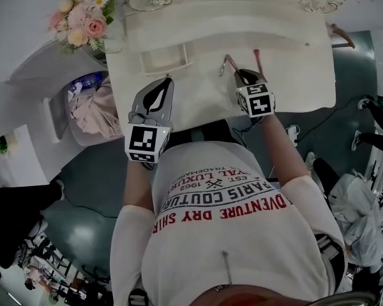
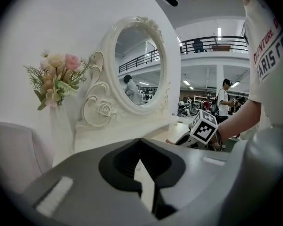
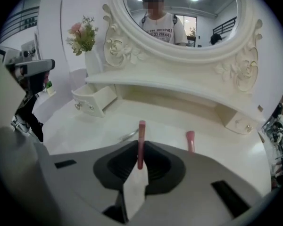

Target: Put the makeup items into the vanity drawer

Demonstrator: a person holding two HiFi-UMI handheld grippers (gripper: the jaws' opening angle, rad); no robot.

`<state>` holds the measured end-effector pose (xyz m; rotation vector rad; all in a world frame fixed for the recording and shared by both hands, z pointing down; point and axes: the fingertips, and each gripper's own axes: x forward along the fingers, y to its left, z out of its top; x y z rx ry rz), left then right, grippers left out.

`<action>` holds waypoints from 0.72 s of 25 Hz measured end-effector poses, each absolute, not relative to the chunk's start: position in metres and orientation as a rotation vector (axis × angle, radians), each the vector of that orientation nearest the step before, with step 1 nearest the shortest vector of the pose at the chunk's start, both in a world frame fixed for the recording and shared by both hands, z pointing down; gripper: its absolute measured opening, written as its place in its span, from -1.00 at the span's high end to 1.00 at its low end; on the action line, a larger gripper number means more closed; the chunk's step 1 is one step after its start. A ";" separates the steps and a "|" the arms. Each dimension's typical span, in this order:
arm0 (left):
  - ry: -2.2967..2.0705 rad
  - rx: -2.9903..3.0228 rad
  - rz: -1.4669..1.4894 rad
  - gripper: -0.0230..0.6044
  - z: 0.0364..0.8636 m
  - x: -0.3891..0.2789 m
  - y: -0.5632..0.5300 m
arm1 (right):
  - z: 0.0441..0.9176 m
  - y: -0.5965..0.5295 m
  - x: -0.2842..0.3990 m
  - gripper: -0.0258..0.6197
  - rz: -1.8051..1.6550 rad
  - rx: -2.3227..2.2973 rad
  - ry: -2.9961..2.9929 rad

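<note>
Leftward, the smooth grey left gripper (image 1: 168, 80) tapers to closed, empty jaws below the boxy white open drawer (image 1: 166, 59). Right of centre, the right gripper (image 3: 140, 157) pinches a slim, glossy pink makeup stick (image 3: 141, 135) over the white tabletop (image 1: 293, 75).

Vanity top (image 1: 293, 62): white paint, smooth, soft sheen.
Mirror frame (image 3: 132, 51): cream, carved relief, glossy paint.
Mirror glass (image 3: 179, 18): clear, highly reflective.
Drawer (image 3: 92, 100): same white paint; knobs (image 3: 84, 107) small, shiny, metal-looking.
Pink makeup stick (image 3: 141, 131), clamped in right gripper (image 3: 141, 147): smooth plastic.
Second pink tube (image 3: 190, 140): same look.
Right gripper and left gripper (image 2: 140, 141): grey matt plastic shells, black ribbed inner faces.
Flowers (image 1: 83, 21): cloth-like petals, matt.
Shirt (image 1: 242, 234): soft cloth, printed lettering.
</note>
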<state>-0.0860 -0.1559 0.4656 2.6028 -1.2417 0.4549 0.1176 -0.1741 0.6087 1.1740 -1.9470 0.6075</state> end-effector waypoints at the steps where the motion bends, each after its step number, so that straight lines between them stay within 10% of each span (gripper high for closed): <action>1: -1.252 2.602 0.445 0.89 0.463 -0.089 -0.156 | 0.600 -0.177 0.113 0.77 0.594 1.173 -1.972; 18: -1.646 2.433 0.326 0.89 0.426 -0.185 -0.135 | 0.529 -0.200 -0.056 0.77 0.206 0.635 -2.338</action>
